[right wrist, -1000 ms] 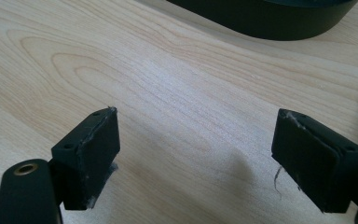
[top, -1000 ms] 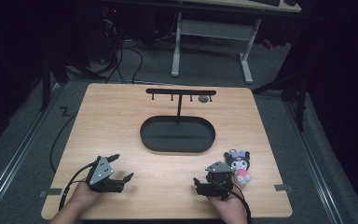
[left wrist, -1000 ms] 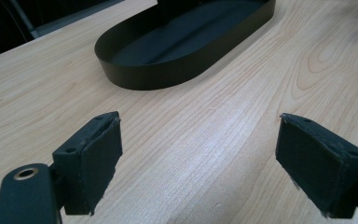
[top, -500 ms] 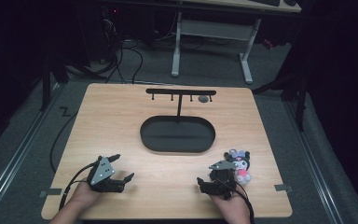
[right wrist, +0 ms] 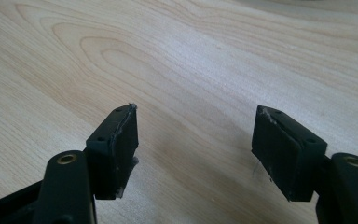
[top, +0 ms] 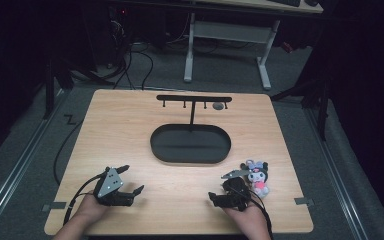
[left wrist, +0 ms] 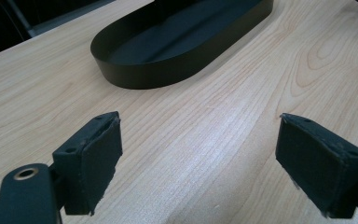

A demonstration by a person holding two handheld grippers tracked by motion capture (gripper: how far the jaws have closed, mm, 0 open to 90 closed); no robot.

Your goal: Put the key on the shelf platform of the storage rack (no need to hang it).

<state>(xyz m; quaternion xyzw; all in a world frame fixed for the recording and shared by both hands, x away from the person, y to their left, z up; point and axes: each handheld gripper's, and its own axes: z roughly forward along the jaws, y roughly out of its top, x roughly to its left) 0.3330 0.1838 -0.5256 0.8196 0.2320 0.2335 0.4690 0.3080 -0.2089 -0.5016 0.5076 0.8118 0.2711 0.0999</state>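
Observation:
A small plush toy [top: 257, 178] with black ears and a pink body lies on the wooden table [top: 130, 130] at the front right. My right gripper [top: 218, 191] rests just left of it, apart from it, jaws open and turned to the left. In the right gripper view the open gripper [right wrist: 196, 140] spans bare wood. My left gripper [top: 134, 178] sits at the front left, open and empty, pointing right. The left gripper view has its open gripper [left wrist: 198, 154] low over the wood, facing the black oval tray [left wrist: 168, 70].
The black oval tray [top: 180, 147] lies mid-table with nothing in it. From its far side rises a thin T-shaped rack [top: 194, 98] with short hooks, one holding a small round piece [top: 219, 106]. Desk legs and cables stand on the floor beyond the table.
The right gripper has shifted slightly beside the plush toy. The left gripper has held still.

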